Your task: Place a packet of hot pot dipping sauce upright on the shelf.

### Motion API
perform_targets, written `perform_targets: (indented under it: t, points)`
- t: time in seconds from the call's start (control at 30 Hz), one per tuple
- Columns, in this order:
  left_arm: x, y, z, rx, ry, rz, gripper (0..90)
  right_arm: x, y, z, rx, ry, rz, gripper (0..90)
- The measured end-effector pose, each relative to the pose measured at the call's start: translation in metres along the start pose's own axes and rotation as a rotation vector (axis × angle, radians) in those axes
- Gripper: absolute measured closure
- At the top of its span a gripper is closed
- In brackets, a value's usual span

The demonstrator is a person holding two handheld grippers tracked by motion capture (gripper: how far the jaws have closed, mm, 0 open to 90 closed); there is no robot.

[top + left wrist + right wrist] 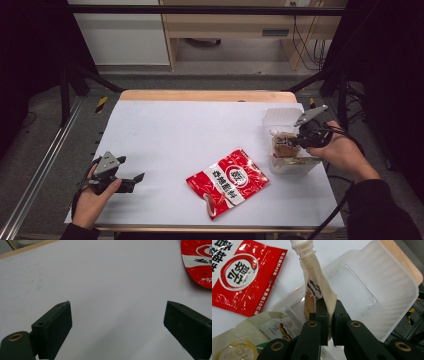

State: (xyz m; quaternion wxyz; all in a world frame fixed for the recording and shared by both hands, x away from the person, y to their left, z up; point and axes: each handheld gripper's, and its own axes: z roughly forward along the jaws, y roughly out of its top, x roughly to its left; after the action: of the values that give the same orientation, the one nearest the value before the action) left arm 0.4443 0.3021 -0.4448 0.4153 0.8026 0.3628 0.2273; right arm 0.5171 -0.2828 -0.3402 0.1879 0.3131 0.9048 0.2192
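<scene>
Here, right hand-held gripper [327, 322] pinching spout pouch [318, 285] over tray [387, 290]

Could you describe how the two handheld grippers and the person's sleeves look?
Each gripper is black. The left gripper and the right gripper each carry a grey three-cornered plate on top. In the gripper views the jaws are blocky, matte black pads with small holes, on arms with brass-coloured pivot rings. A black cable trails from each gripper. Both sleeves are dark.
</scene>
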Motion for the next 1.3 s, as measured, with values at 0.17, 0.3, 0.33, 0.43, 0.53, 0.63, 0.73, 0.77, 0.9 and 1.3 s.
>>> perform_targets:
  t: [0.17,0.3,0.33,0.43,0.53,0.63,0.73,0.77,0.9,1.3]
  points:
    - [-0.001,0.0,0.0,0.0,0.0,0.004,7.8,0.0,-0.001,-0.005,-0.027,0.001,0.03,68.5]
    - [-0.001,0.0,0.001,0.007,-0.002,0.005,7.8,0.007,0.005,-0.018,-0.084,-0.05,0.036,47.9]
    - [-0.001,0.0,0.001,0.005,-0.001,0.005,7.8,0.009,0.007,-0.021,-0.091,-0.06,0.033,44.0]
    - [-0.002,0.0,0.001,0.004,0.0,0.007,7.8,0.018,0.017,-0.033,-0.124,-0.095,0.021,36.1]
    - [-0.002,0.0,0.001,0.005,-0.001,0.006,7.8,0.032,0.029,-0.044,-0.162,-0.124,0.027,28.4]
    - [-0.003,0.0,0.002,0.008,-0.003,0.009,7.8,0.048,0.037,-0.05,-0.189,-0.136,0.023,22.6]
    - [-0.003,0.0,0.003,0.008,-0.005,0.01,7.7,0.07,0.044,-0.055,-0.227,-0.147,0.011,19.1]
    - [-0.004,0.0,0.003,0.009,-0.005,0.011,7.7,0.077,0.045,-0.056,-0.241,-0.141,0.01,17.7]
    - [-0.005,0.0,0.002,0.007,-0.005,0.013,7.6,0.103,0.05,-0.056,-0.289,-0.118,0.04,14.5]
    - [-0.004,0.0,0.003,0.013,-0.001,0.014,6.9,0.149,0.044,-0.027,-0.323,-0.128,0.078,16.5]
